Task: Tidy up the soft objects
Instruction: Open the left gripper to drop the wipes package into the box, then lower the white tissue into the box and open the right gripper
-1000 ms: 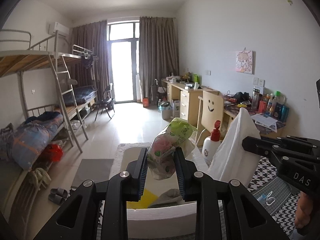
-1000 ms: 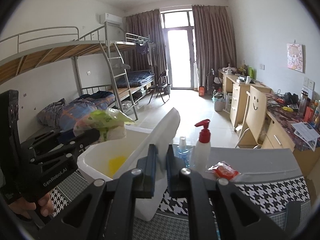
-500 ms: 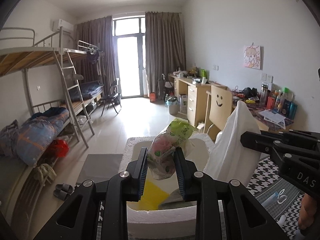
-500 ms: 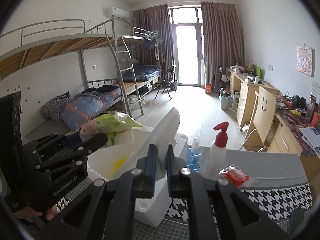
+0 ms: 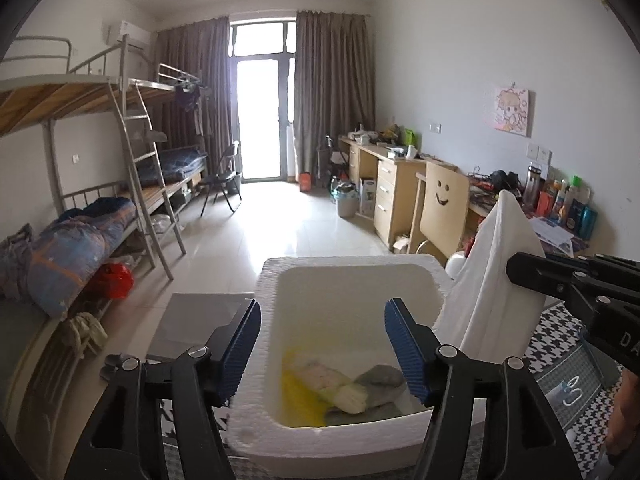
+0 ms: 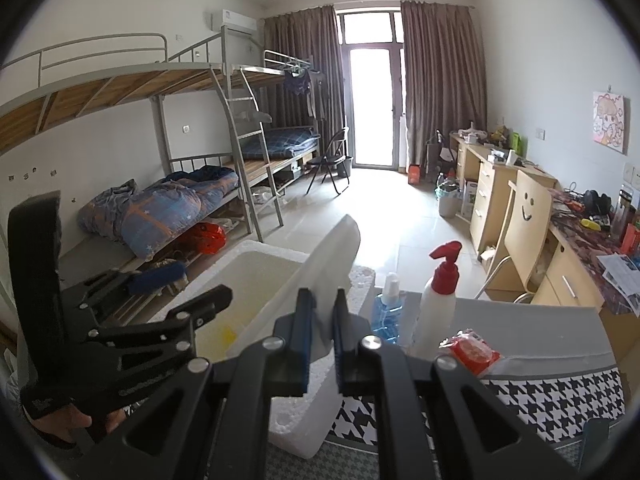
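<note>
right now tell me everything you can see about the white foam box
The white foam box is a thick-walled, grainy polystyrene tub with rounded inner corners, standing open on the houndstooth cloth. Inside lie a yellow item, a pale packet and something grey. Its lid is tilted up along one side, pinched by the right gripper. The left gripper hovers above the opening, jaws opening, nothing between them. One corner looks chipped.

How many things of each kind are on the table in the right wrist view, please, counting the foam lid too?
bottles: 2 (white pump bottle, blue bottle)
red packet: 1
foam box: 1
foam lid: 1
total: 5
</note>
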Available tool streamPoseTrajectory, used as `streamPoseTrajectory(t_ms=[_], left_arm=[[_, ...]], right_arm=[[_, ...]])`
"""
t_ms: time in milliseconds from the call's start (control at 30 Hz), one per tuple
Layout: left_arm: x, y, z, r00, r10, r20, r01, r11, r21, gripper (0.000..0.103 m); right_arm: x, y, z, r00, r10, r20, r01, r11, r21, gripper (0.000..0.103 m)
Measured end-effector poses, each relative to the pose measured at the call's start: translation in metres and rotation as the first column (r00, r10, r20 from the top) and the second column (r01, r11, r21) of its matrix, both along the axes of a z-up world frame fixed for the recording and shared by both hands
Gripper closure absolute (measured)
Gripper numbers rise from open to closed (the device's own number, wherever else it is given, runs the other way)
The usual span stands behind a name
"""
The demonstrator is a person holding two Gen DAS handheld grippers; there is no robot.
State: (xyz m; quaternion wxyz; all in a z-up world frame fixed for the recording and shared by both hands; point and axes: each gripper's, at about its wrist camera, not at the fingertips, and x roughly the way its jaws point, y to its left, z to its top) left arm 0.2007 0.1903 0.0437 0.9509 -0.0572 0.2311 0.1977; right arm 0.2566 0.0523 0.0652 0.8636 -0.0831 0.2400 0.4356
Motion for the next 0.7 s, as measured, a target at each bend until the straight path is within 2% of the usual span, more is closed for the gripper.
streamPoseTrajectory(t_ms=[67,167,233,433,700], left_arm=[[-0.006,0.003,0.002,1.000,0.018,0.009,-0.018,1.000,0.002,0.023],[-0.015,0.006,0.005,0.998,0.050,0.031,-0.050,0.999,0.008,0.010],[-0.018,0.008,0.007,0.997,0.062,0.045,-0.062,0.998,0.004,0.005],[-0.026,0.009,0.009,0.995,0.086,0.059,-0.087,0.996,0.019,0.001],[-0.039,0.018,0.008,0.991,0.112,0.069,-0.114,0.993,0.021,0.001]], right_arm=[[0.001,0.002,0.000,1.000,-0.002,-0.003,0.002,1.000,-0.001,0.091],[0.001,0.008,0.000,1.000,0.001,-0.003,-0.001,1.000,-0.006,0.091],[0.001,0.012,0.000,1.000,0.005,-0.005,-0.005,1.000,-0.008,0.091],[0.001,0.022,-0.002,1.000,0.022,-0.015,-0.022,1.000,-0.013,0.091],[-0.001,0.031,-0.003,0.999,0.041,-0.025,-0.042,0.999,-0.020,0.091]])
